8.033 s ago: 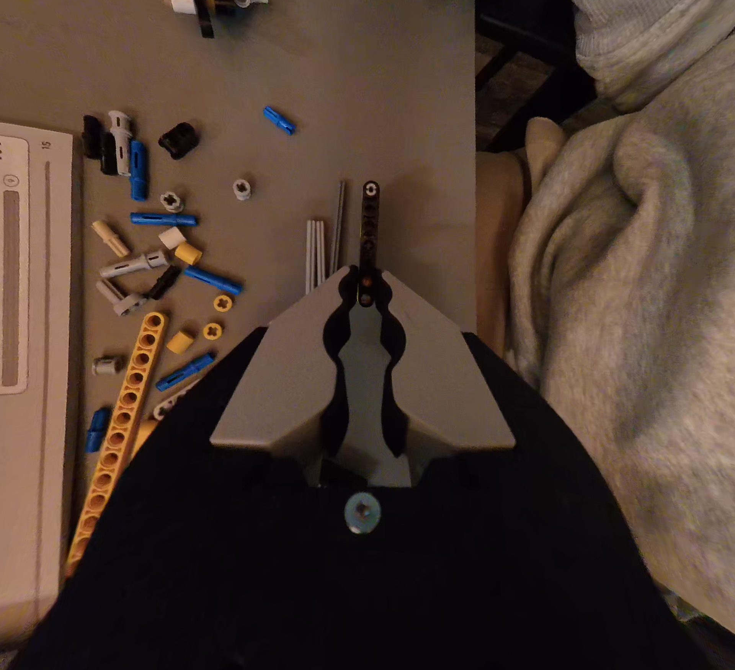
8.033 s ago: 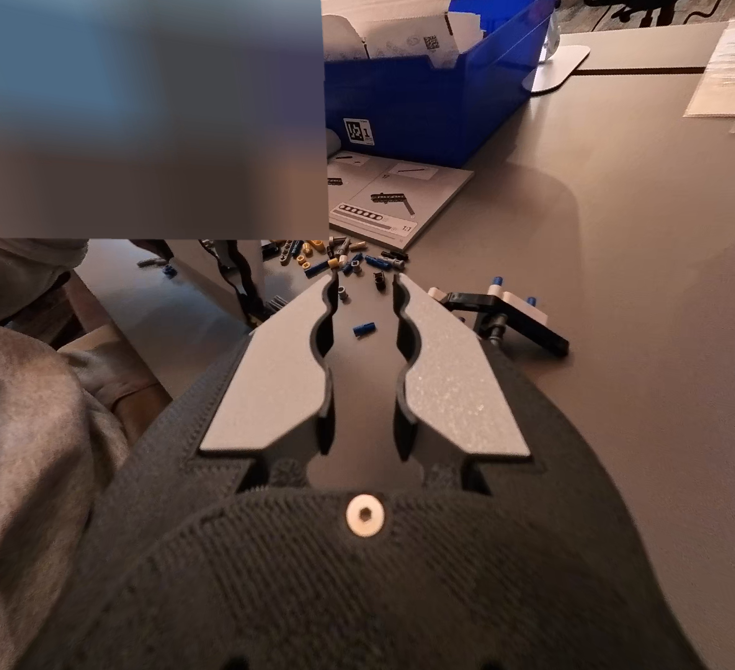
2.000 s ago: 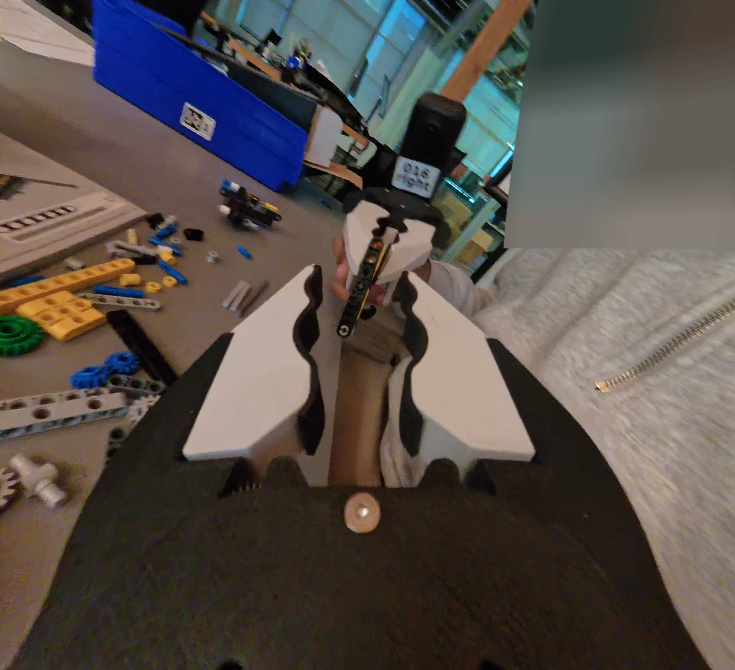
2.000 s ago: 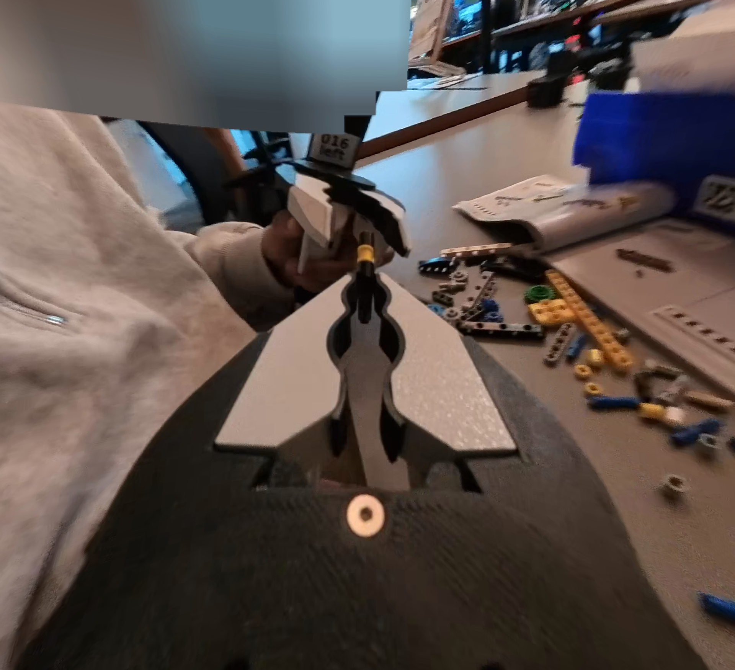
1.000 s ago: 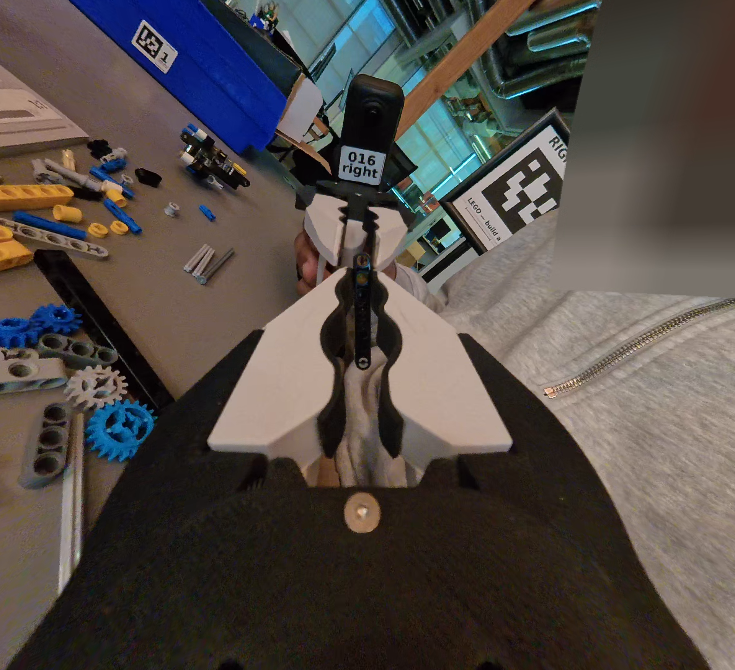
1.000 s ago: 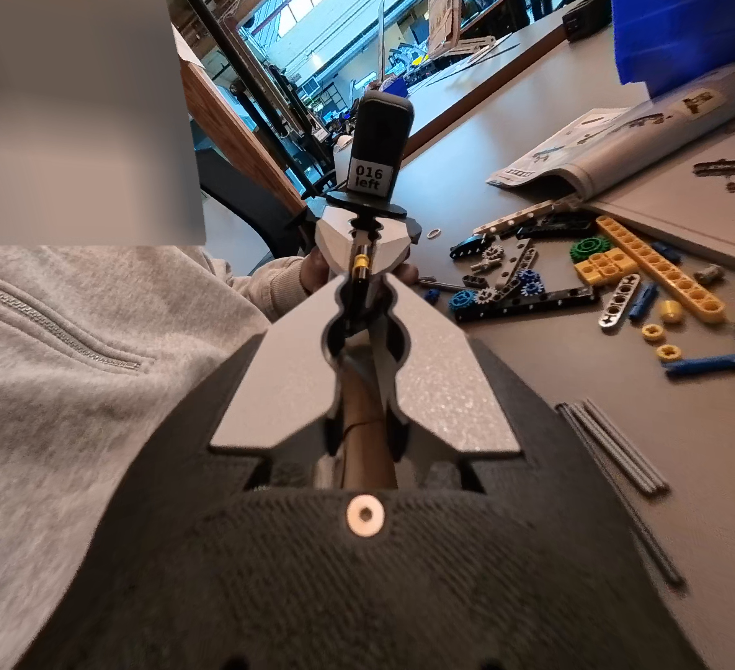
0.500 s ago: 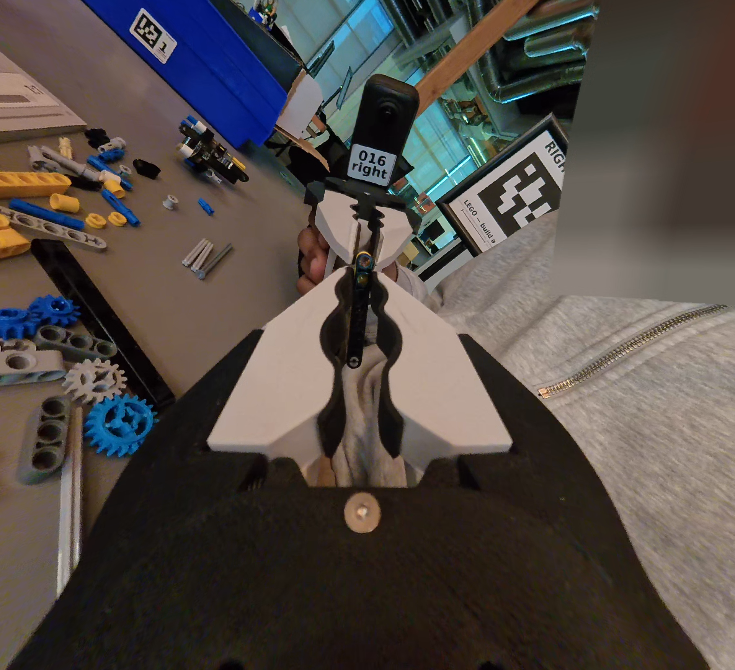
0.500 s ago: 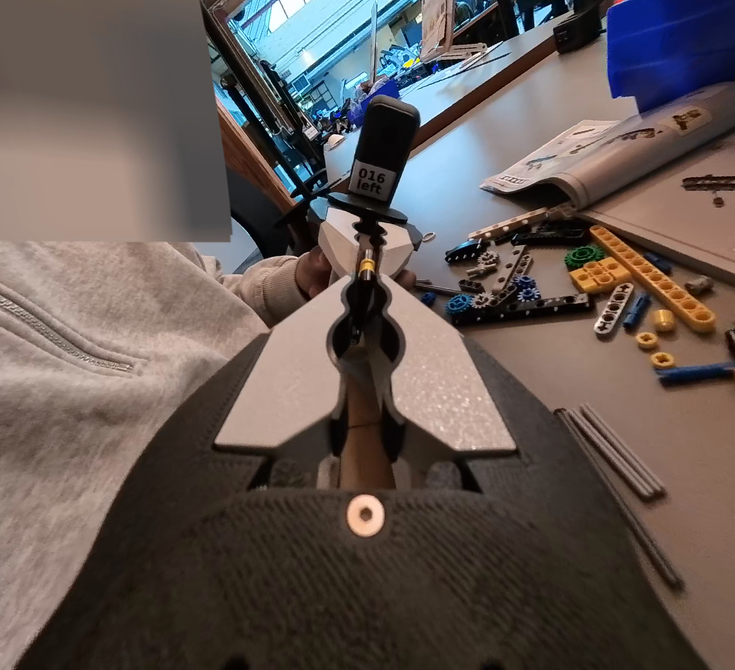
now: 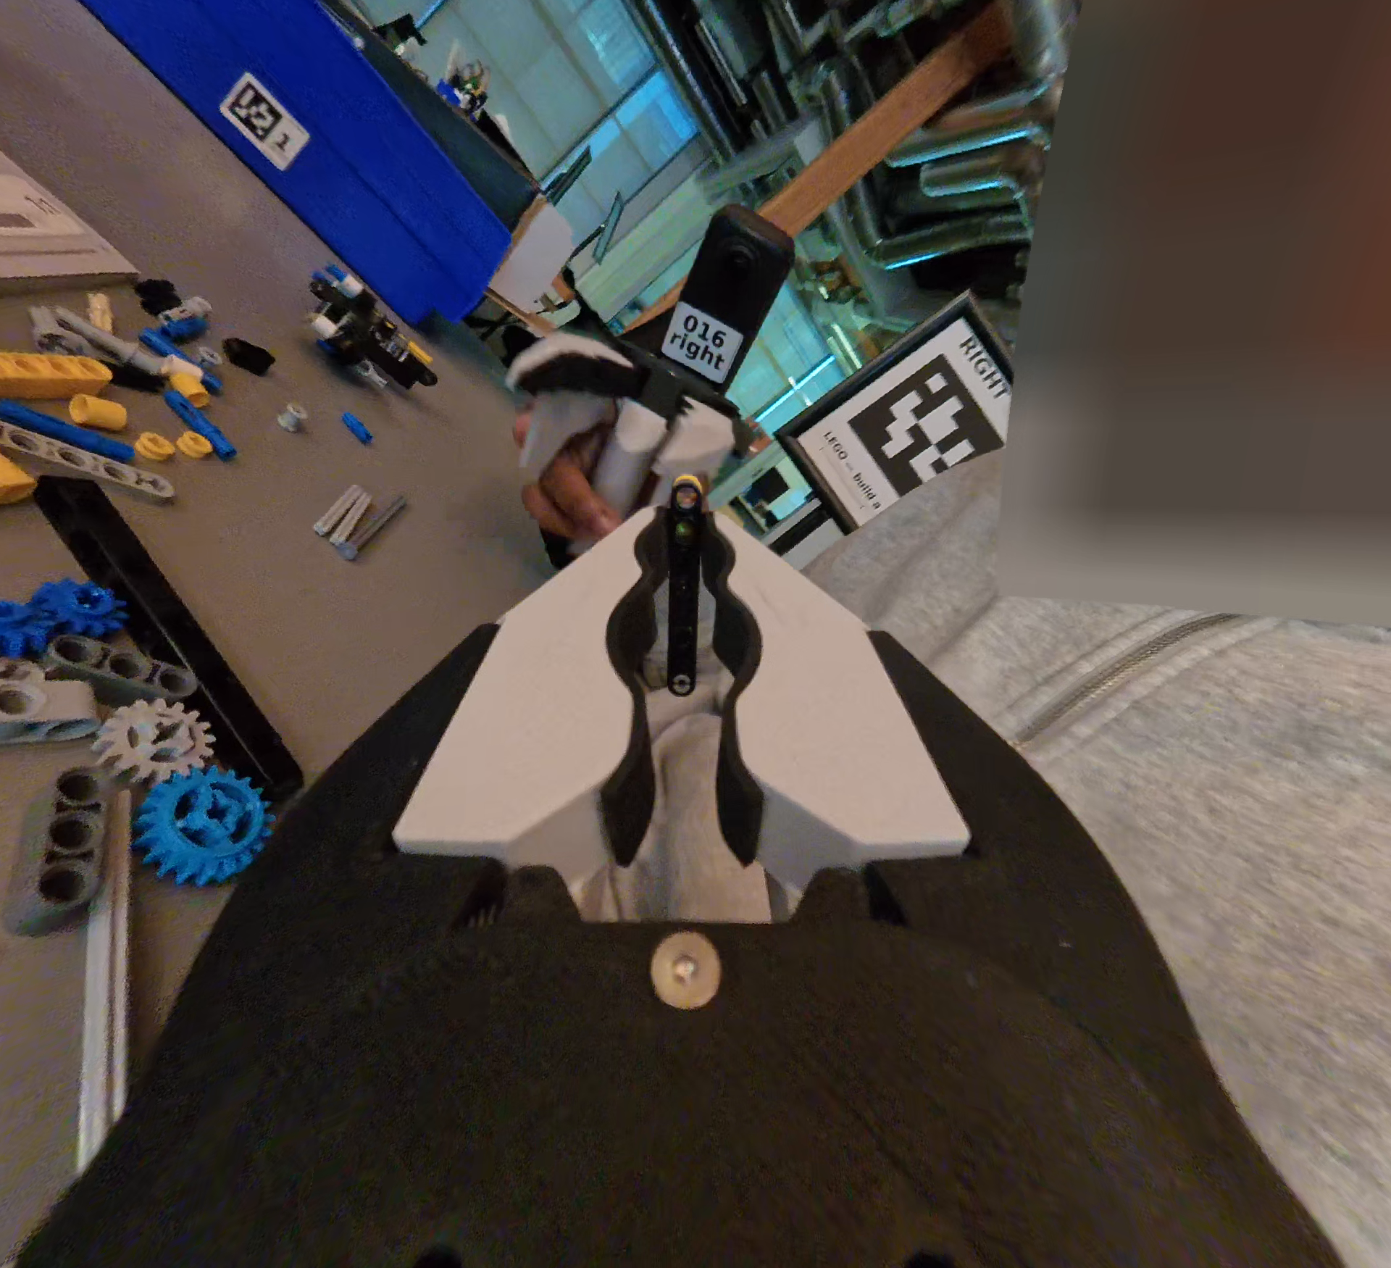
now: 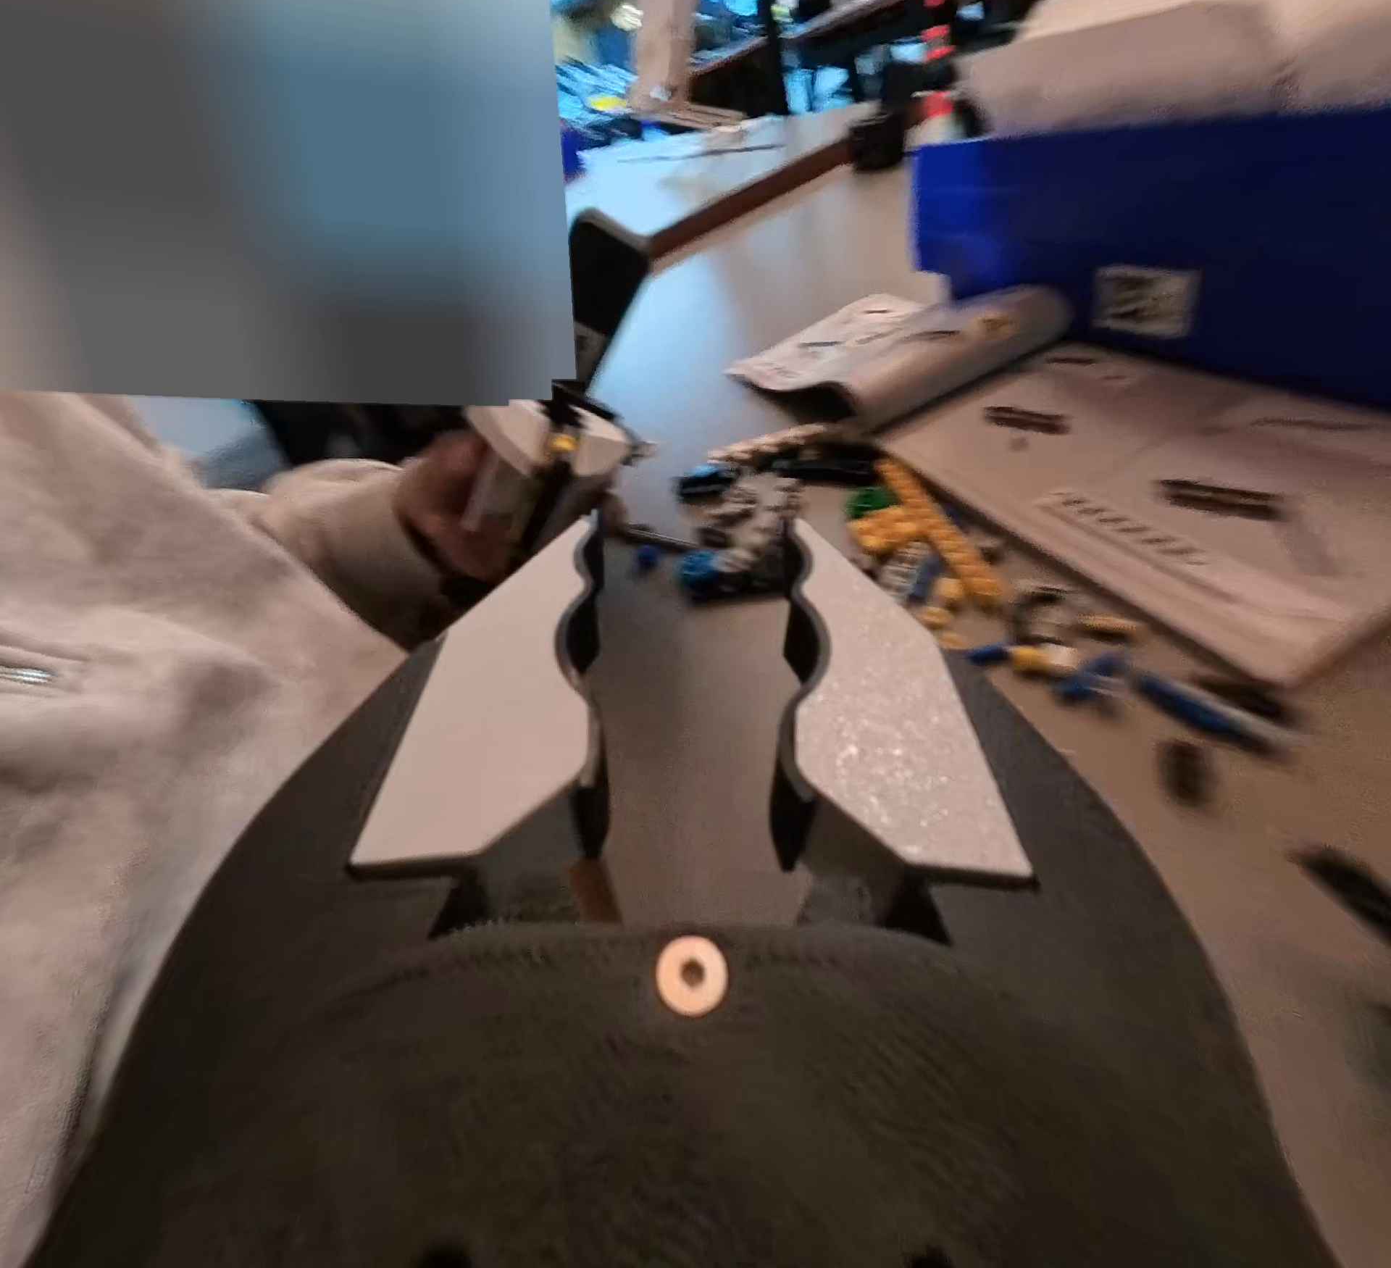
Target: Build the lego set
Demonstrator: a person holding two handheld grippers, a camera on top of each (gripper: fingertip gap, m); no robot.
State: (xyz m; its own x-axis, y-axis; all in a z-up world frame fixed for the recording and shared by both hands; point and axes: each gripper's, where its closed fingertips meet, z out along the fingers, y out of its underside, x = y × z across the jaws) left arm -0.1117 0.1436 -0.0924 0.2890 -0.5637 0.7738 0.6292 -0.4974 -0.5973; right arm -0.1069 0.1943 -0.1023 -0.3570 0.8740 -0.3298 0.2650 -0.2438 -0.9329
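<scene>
My left gripper (image 9: 685, 517) is shut on a thin black beam (image 9: 683, 599) with a yellow piece at its far tip (image 9: 683, 480), held in the air off the table's near edge. My right gripper (image 10: 691, 539) is open and empty; in the left wrist view it (image 9: 602, 434) hangs just beyond the beam, apart from it. In the blurred right wrist view the left gripper (image 10: 557, 456) with the beam sits to the upper left of my right fingers. A small black, white and blue sub-assembly (image 9: 369, 336) stands on the grey table (image 9: 301, 577).
Loose parts lie on the table: blue gears (image 9: 199, 825), a grey gear (image 9: 150, 739), grey axles (image 9: 357, 517), yellow beams (image 10: 926, 539), blue pins. An instruction booklet (image 10: 1129, 479) and a blue bin (image 9: 263, 72) stand behind. A grey hoodie (image 9: 1129, 818) fills the right. About 6 cm separates my left fingertips from my right.
My right gripper has opened, let go of the black beam and pulled back towards the table. My left gripper stays shut on the beam.
</scene>
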